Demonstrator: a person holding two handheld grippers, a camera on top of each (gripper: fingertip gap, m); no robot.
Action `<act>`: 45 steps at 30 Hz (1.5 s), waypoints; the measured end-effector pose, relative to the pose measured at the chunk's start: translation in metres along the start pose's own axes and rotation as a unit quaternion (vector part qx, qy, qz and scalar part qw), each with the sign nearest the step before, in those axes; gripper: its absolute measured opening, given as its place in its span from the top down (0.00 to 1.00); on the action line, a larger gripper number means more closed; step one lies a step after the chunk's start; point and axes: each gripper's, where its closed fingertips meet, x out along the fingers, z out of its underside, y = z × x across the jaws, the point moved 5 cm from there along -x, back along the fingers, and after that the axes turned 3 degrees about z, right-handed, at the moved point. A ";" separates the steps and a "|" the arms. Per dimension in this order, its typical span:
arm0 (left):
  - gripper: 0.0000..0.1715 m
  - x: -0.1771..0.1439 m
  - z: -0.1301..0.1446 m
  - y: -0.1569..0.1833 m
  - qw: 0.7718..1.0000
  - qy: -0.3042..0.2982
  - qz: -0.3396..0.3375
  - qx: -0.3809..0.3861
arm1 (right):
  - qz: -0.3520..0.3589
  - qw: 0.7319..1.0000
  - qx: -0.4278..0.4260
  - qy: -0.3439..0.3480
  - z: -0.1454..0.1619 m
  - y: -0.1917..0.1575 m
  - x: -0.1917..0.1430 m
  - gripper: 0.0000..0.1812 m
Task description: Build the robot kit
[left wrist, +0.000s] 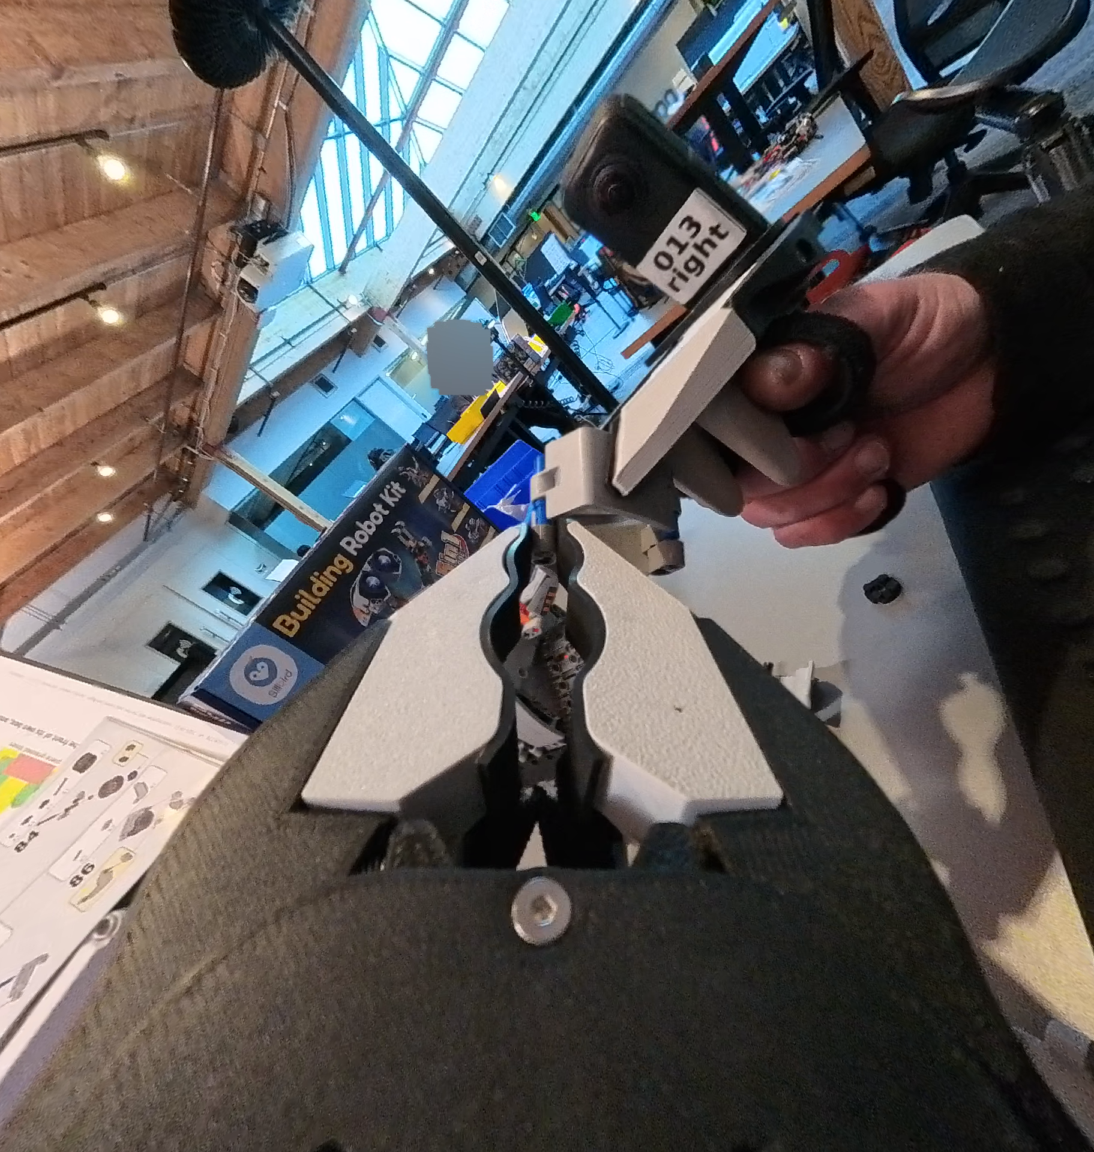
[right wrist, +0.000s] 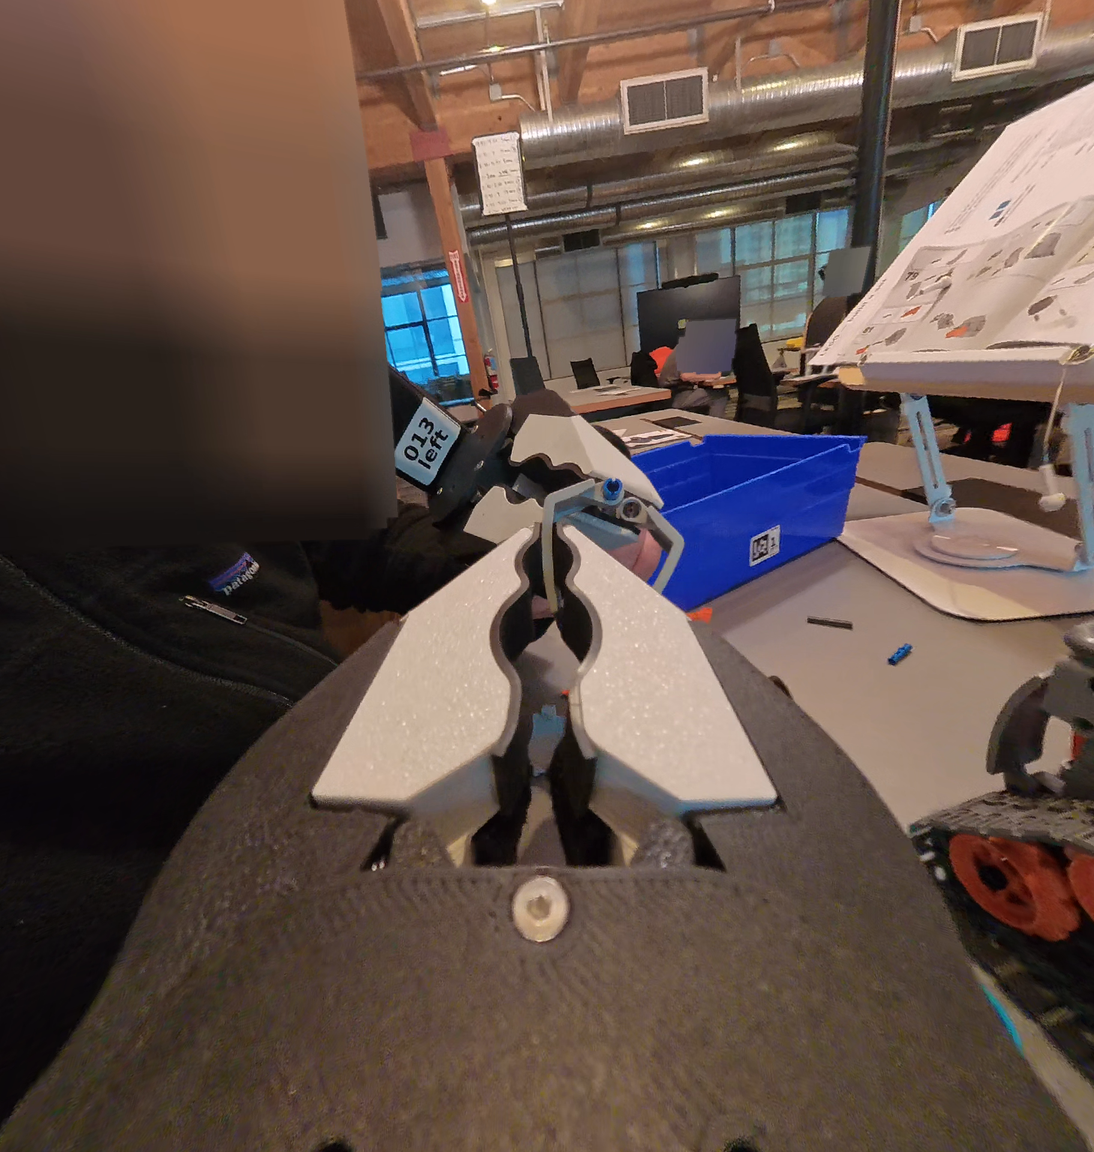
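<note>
Grippers, two, both engaged and meeting tip to tip above the table. Left gripper [left wrist: 547, 542]: jaws drawn nearly together, pinching a small brick assembly [left wrist: 541, 623] of grey, white and orange parts that sits deep between the wavy pads. Right gripper [right wrist: 549, 536]: jaws pressed onto a grey bent strip [right wrist: 553, 561], thin, held edge-on near the tips; your hand [left wrist: 874, 424] wraps its handle. The strip runs on to the assembly, where a blue pin [right wrist: 609, 489] and a grey socket beside it face the right wrist camera. Judgement: the strip looks slender and likely to flex, so grip it lightly and move both hands as one, without twisting either claw against the other; the assembly's hold looks the firmer of the two. Table items, near: tracked model [right wrist: 1030, 841] with orange wheels, at the right edge; loose black rod [right wrist: 830, 622]; loose blue peg [right wrist: 899, 652]; small black piece [left wrist: 882, 589]. Middle distance: blue bin [right wrist: 781, 461], just behind the grippers; instruction booklet [right wrist: 999, 249], open on a tilted stand; printed kit box [left wrist: 369, 592], upright. Far: workshop desks, chairs, windows.
</note>
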 end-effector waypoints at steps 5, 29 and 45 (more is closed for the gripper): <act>0.97 0.001 0.000 0.000 1.000 -0.016 -0.007 0.020 | -0.009 0.999 0.038 -0.002 0.001 0.002 0.000 1.00; 0.98 0.003 0.019 0.010 0.982 -0.134 0.012 0.131 | -0.004 0.986 0.071 -0.148 0.019 0.017 0.001 1.00; 0.97 -0.023 0.058 0.040 0.980 -0.176 0.058 0.076 | -0.012 0.967 0.173 -0.186 0.065 0.019 0.023 0.95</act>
